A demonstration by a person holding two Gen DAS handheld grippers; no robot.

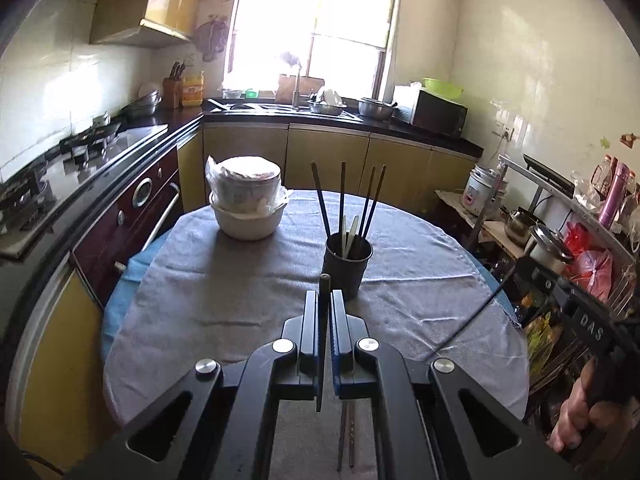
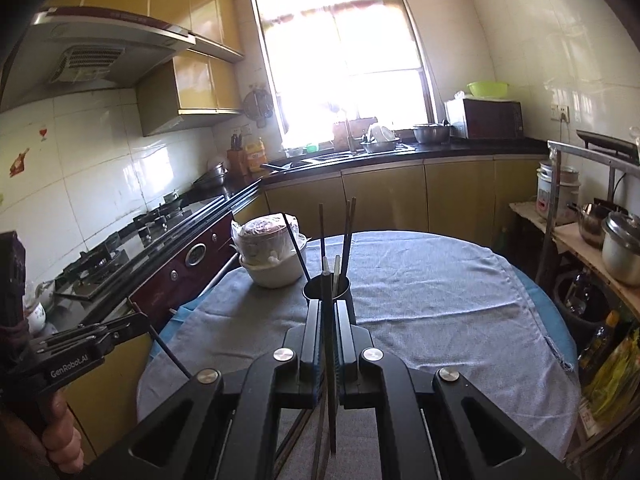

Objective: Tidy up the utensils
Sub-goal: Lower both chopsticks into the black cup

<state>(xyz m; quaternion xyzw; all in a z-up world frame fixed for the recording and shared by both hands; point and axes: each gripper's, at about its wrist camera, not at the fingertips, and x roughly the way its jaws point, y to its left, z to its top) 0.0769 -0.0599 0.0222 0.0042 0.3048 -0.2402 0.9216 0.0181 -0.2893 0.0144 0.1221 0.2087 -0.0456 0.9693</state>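
I am holding one dark chopstick in each tool. The left gripper is pinched shut on a chopstick whose end pokes up just past the fingertips. The right gripper is clamped shut on another chopstick that runs down between its jaws. I judge this to be the carry step — both sticks are off the cloth and heading for the black holder cup.

The cup is standing upright on the grey tablecloth, near the middle of the round table and just ahead of both grippers. In it I am counting four dark chopsticks and what look like two pale flat utensils, though those overlap and I cannot be sure. At least two more sticks are lying flat on the cloth under the left gripper; the right view shows several down there too, too bunched to count.

One stack of wrapped bowls is sitting well to the left of the cup.

Next, I think, each stick needs tipping end-down over the cup mouth, one at a time, before I let go.
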